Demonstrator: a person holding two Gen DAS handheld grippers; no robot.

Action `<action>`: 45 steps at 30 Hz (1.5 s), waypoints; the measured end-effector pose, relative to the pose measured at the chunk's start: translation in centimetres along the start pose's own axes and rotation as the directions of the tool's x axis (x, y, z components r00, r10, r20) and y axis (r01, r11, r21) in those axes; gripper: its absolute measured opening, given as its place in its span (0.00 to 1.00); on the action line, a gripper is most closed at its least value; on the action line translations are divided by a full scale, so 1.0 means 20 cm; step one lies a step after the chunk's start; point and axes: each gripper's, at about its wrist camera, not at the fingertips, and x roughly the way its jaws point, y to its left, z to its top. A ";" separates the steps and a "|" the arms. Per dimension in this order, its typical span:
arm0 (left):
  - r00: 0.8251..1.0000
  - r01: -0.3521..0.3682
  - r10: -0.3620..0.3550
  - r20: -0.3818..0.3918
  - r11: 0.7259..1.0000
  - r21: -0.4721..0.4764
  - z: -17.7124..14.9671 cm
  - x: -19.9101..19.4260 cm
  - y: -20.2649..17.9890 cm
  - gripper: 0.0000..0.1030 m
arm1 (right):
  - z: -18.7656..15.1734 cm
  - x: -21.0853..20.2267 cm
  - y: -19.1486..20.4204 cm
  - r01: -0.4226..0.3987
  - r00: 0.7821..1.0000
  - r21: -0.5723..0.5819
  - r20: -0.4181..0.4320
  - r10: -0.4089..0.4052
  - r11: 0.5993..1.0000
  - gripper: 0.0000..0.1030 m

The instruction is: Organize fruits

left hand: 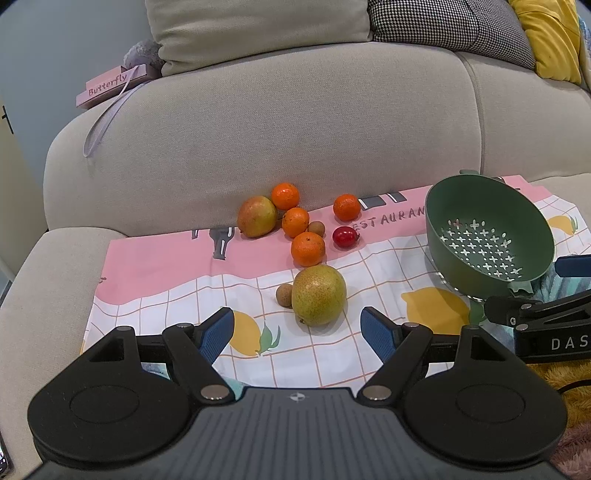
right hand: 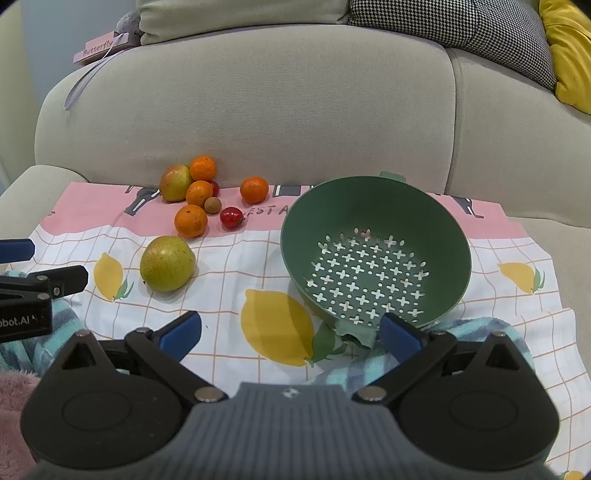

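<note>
A green-yellow pear (left hand: pixel 318 294) (right hand: pixel 167 263) lies on the patterned cloth (left hand: pixel 184 273), with a small brown longan (left hand: pixel 284 294) touching its left side. Behind it are several oranges (left hand: pixel 307 248) (right hand: pixel 191 220), a reddish pear (left hand: pixel 257 215) (right hand: pixel 176 182), another longan (left hand: pixel 316 228) and a small red fruit (left hand: pixel 345 236) (right hand: pixel 232 218). An empty green colander (left hand: pixel 487 236) (right hand: pixel 375 251) sits tilted at the right. My left gripper (left hand: pixel 297 328) is open and empty, just in front of the near pear. My right gripper (right hand: pixel 291 332) is open and empty, just before the colander's near handle.
The cloth lies on a beige sofa seat (left hand: pixel 48 280) with the backrest (left hand: pixel 258 129) close behind the fruit. A pink "Butterfly" box (left hand: pixel 110 86) sits on the backrest. Cushions (right hand: pixel 461 26) lie above. A striped towel (right hand: pixel 369 365) is under the cloth's front edge.
</note>
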 end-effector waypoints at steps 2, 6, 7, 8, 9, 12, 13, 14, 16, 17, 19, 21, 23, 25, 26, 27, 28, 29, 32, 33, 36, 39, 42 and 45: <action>1.000 0.000 0.000 0.000 1.000 -0.001 0.00 0.00 0.00 0.89 | 0.00 0.00 0.00 0.000 1.000 0.001 0.001 0.000 1.000 0.96; 1.000 0.000 0.000 0.000 1.000 -0.001 0.00 0.00 0.00 0.89 | 0.00 0.00 0.00 0.004 1.000 0.005 0.002 -0.004 1.000 0.96; 1.000 0.001 -0.001 0.000 1.000 -0.001 0.00 0.00 0.00 0.89 | 0.00 0.00 0.00 0.004 1.000 0.006 0.002 -0.004 1.000 0.96; 1.000 0.000 0.000 0.000 1.000 0.000 0.00 0.00 0.00 0.89 | 0.00 0.00 0.00 0.005 1.000 0.006 0.002 -0.005 1.000 0.96; 1.000 0.000 0.000 0.000 1.000 0.000 0.00 0.00 0.00 0.89 | 0.00 0.00 0.00 0.005 1.000 0.006 0.002 -0.005 1.000 0.96; 1.000 0.000 0.000 0.000 1.000 -0.001 0.00 0.00 0.00 0.89 | 0.00 0.00 0.00 0.004 1.000 0.005 0.002 -0.004 1.000 0.96; 1.000 0.001 -0.001 0.000 1.000 -0.001 0.00 0.00 0.00 0.89 | 0.00 0.00 0.00 0.005 1.000 0.005 0.003 -0.005 1.000 0.96; 1.000 0.000 0.000 -0.001 1.000 -0.001 0.00 0.00 0.00 0.89 | 0.00 0.00 0.00 0.005 1.000 0.005 0.003 -0.005 1.000 0.96; 1.000 0.000 0.000 -0.001 1.000 -0.002 0.00 0.00 0.00 0.89 | 0.00 0.00 0.00 0.005 1.000 0.007 0.002 -0.005 1.000 0.96; 1.000 0.001 -0.001 -0.001 1.000 -0.002 0.00 0.00 0.00 0.89 | 0.00 0.00 0.00 0.005 1.000 0.007 0.002 -0.005 1.000 0.96; 1.000 0.001 -0.001 -0.002 1.000 -0.003 0.00 0.00 0.00 0.89 | 0.00 0.00 0.00 0.005 1.000 0.011 -0.001 -0.005 1.000 0.96; 1.000 0.001 -0.001 -0.001 1.000 -0.003 0.00 0.00 0.00 0.89 | 0.00 0.00 0.00 0.005 1.000 0.016 -0.005 -0.005 1.000 0.96; 1.000 0.004 -0.004 -0.003 1.000 -0.006 0.00 0.00 -0.01 0.89 | 0.00 0.01 0.00 0.005 1.000 0.017 -0.006 -0.005 1.000 0.96; 1.000 0.007 -0.007 -0.004 1.000 -0.008 0.00 0.01 -0.01 0.89 | 0.00 0.01 0.00 0.006 1.000 0.018 -0.008 -0.005 1.000 0.96; 1.000 0.010 -0.010 -0.005 1.000 -0.009 0.00 0.01 -0.01 0.88 | 0.00 0.01 0.00 0.005 1.000 0.018 -0.007 -0.005 1.000 0.96; 1.000 0.013 -0.013 -0.006 1.000 -0.011 0.00 0.01 -0.01 0.88 | 0.00 0.01 0.00 0.004 1.000 0.018 -0.007 -0.004 1.000 0.96; 1.000 0.018 -0.018 -0.008 1.000 -0.012 0.00 0.01 -0.01 0.88 | 0.00 0.01 0.00 0.003 1.000 0.017 -0.007 -0.003 1.000 0.96; 1.000 0.023 -0.023 -0.012 1.000 -0.013 0.00 0.01 -0.01 0.88 | 0.00 0.01 0.01 0.002 1.000 0.017 -0.004 -0.002 1.000 0.96; 0.999 0.035 -0.036 -0.021 0.999 -0.014 0.00 0.02 0.01 0.87 | -0.01 0.01 0.02 -0.006 1.000 0.009 0.013 0.006 1.000 0.96; 0.999 0.037 -0.038 -0.024 0.999 -0.017 0.00 0.02 0.01 0.87 | -0.01 0.02 0.02 -0.009 1.000 0.004 0.019 0.009 1.000 0.96; 0.999 0.043 -0.044 -0.030 0.999 -0.025 0.01 0.03 0.04 0.86 | -0.02 0.01 0.04 -0.036 0.998 -0.021 0.048 0.037 0.999 0.96; 0.997 0.076 -0.077 -0.031 0.996 -0.037 0.01 0.04 0.07 0.82 | -0.02 0.01 0.07 -0.053 0.995 -0.063 0.083 0.058 0.997 0.95; 0.996 0.078 -0.079 -0.033 0.996 -0.044 0.02 0.06 0.09 0.80 | -0.01 0.02 0.11 -0.066 0.992 -0.119 0.101 0.078 0.991 0.89; 0.996 0.081 -0.083 -0.037 0.996 -0.043 0.02 0.07 0.11 0.73 | 0.00 0.05 0.15 -0.084 0.989 -0.168 0.110 0.104 0.982 0.82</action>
